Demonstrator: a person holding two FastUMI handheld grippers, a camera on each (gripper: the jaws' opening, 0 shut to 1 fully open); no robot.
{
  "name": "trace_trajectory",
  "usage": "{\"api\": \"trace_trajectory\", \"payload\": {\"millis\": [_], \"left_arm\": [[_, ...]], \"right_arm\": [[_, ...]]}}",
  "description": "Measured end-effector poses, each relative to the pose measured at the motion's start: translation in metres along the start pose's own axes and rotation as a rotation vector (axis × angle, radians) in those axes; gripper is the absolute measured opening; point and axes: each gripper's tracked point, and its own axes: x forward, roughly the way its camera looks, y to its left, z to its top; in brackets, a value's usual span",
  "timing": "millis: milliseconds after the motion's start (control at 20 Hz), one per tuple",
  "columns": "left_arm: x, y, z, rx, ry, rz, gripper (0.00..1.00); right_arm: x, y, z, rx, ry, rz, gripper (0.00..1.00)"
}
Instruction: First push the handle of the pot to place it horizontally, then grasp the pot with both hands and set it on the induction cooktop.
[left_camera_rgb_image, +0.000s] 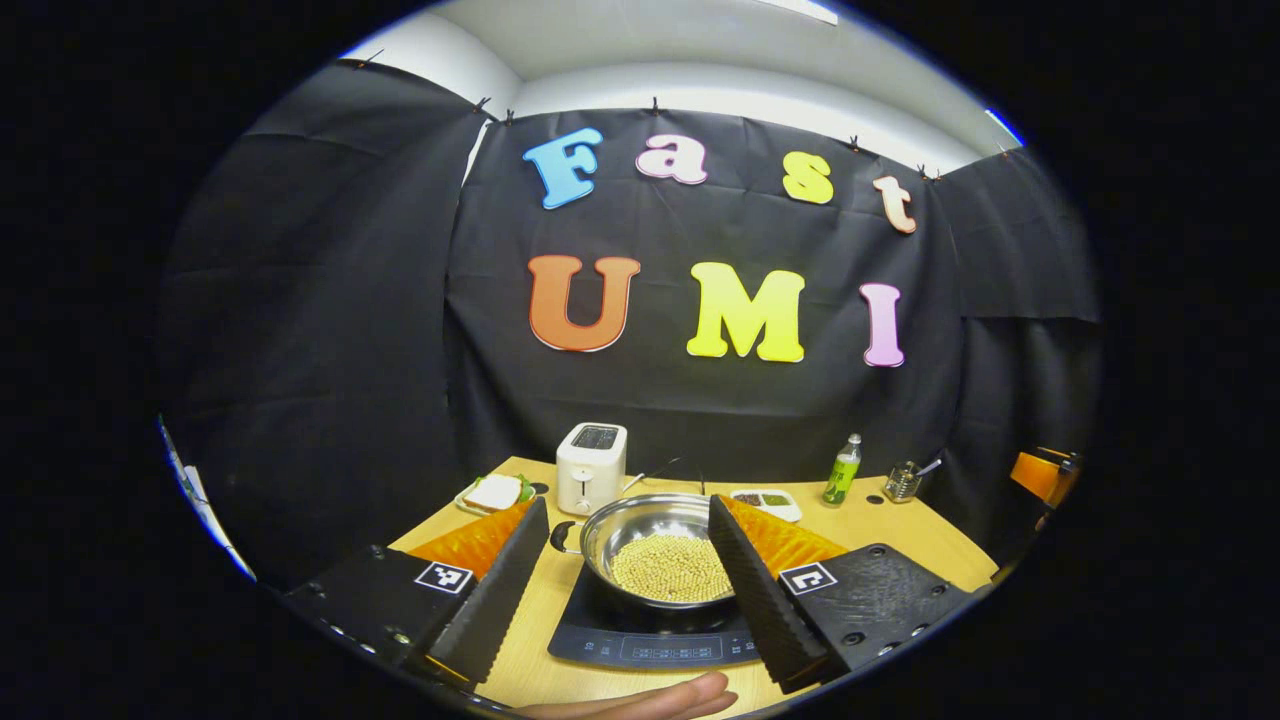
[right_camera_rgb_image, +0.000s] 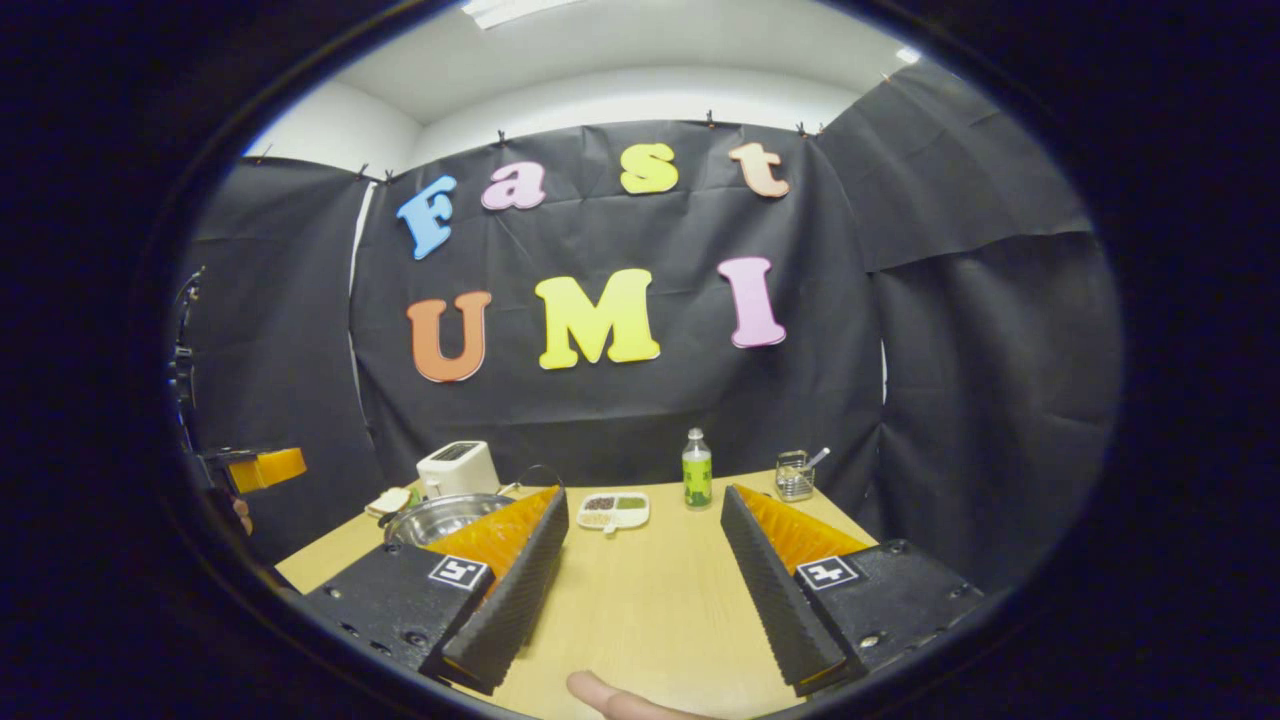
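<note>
A steel pot (left_camera_rgb_image: 655, 540) holding pale beans rests on the black induction cooktop (left_camera_rgb_image: 640, 645) near the table's front. A small dark handle (left_camera_rgb_image: 562, 537) sticks out on its left side. My left gripper (left_camera_rgb_image: 628, 503) is open, its fingers spread to either side of the pot in the left gripper view; the right finger hides the pot's right rim. In the right gripper view my right gripper (right_camera_rgb_image: 644, 495) is open over bare table, with the pot (right_camera_rgb_image: 435, 517) off to its left, partly behind the left finger. The other gripper (right_camera_rgb_image: 255, 468) shows at the far left edge.
A white toaster (left_camera_rgb_image: 590, 465) and a plate with a sandwich (left_camera_rgb_image: 495, 492) stand behind the pot. A divided dish (left_camera_rgb_image: 765, 500), a green bottle (left_camera_rgb_image: 843, 470) and a glass jar with a spoon (left_camera_rgb_image: 903, 482) line the back right. A hand (left_camera_rgb_image: 650, 700) shows at the bottom.
</note>
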Motion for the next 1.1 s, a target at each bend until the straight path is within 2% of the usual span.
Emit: {"api": "trace_trajectory", "payload": {"millis": [150,300,500,900,1100], "left_arm": [[-0.011,-0.015,0.011,0.014,-0.056,-0.030,0.95],[-0.020,-0.022,0.004,0.025,-0.096,-0.021,0.95],[-0.032,-0.047,-0.004,-0.018,-0.099,-0.065,0.95],[-0.056,-0.076,0.009,0.052,-0.137,-0.100,0.95],[-0.063,-0.085,0.015,0.028,-0.148,-0.119,0.95]], "right_arm": [[-0.015,-0.012,0.007,-0.001,-0.028,-0.005,0.98],[-0.027,-0.026,0.011,-0.016,-0.058,-0.030,0.97],[-0.041,-0.041,0.011,-0.014,-0.071,-0.038,0.97],[-0.064,-0.072,0.024,0.018,-0.121,-0.059,0.96],[-0.071,-0.076,0.027,0.011,-0.135,-0.055,0.94]]}}
